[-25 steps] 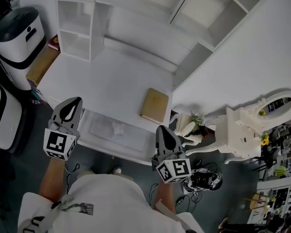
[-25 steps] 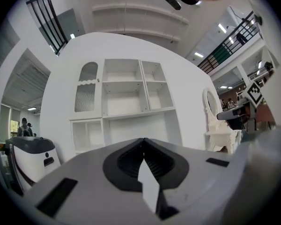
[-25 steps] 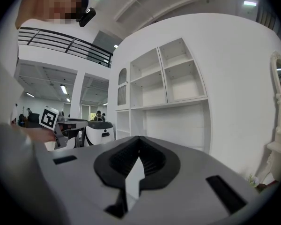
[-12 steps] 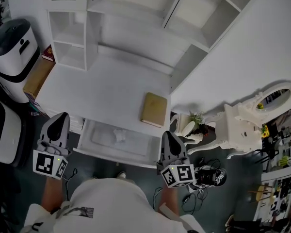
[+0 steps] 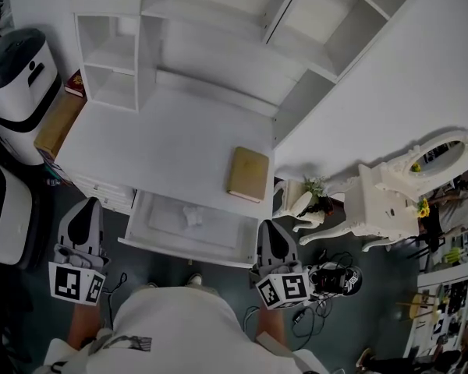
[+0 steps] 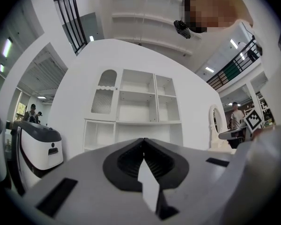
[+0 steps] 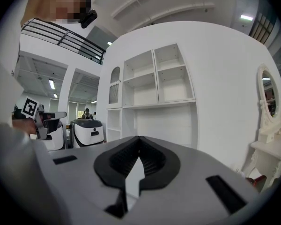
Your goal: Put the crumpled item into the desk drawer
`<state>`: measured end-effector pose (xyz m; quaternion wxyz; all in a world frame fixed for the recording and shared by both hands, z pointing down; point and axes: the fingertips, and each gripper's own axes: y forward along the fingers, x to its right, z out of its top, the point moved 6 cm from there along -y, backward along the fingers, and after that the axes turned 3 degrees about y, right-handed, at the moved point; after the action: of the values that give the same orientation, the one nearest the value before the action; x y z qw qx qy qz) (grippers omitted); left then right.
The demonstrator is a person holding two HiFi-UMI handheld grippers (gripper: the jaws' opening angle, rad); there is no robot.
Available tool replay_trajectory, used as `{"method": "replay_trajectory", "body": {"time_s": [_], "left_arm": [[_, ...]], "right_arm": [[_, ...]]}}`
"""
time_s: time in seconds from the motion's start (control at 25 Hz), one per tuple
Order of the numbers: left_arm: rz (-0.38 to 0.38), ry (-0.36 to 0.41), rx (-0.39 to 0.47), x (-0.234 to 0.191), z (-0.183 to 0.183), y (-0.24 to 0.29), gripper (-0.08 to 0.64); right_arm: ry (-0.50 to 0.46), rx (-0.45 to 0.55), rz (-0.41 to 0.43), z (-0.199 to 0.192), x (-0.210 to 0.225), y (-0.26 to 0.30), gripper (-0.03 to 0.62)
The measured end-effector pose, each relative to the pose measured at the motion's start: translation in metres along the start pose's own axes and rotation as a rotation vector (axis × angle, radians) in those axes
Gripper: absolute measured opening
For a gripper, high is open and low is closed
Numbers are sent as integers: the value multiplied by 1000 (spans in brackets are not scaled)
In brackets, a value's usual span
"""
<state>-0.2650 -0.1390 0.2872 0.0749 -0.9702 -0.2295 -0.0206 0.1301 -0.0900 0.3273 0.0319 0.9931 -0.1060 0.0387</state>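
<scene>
A small white crumpled item lies inside the open desk drawer, left of its middle. In the head view my left gripper hangs left of the drawer, apart from it, below the desk's left corner. Its jaws are shut and hold nothing, and in the left gripper view they point level at the white shelf unit. My right gripper is by the drawer's right front corner, also shut and empty. It faces the same shelves in the right gripper view.
A tan book lies on the white desk above the drawer. A white and black bin and a brown box stand at the left. A white dressing table with mirror, a plant and cables are at the right.
My left gripper has drawn back from the drawer's left front corner, going left and down in the head view. The right gripper has stayed almost in place. The crumpled item has not moved.
</scene>
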Motion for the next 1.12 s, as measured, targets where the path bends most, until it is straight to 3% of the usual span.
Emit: {"method": "replay_trajectory", "body": {"time_s": [1.12], "left_arm": [[-27,-9,20,24,5,-12,15]], "right_arm": [[17,-4,40,-6,-12,-15,9]]}}
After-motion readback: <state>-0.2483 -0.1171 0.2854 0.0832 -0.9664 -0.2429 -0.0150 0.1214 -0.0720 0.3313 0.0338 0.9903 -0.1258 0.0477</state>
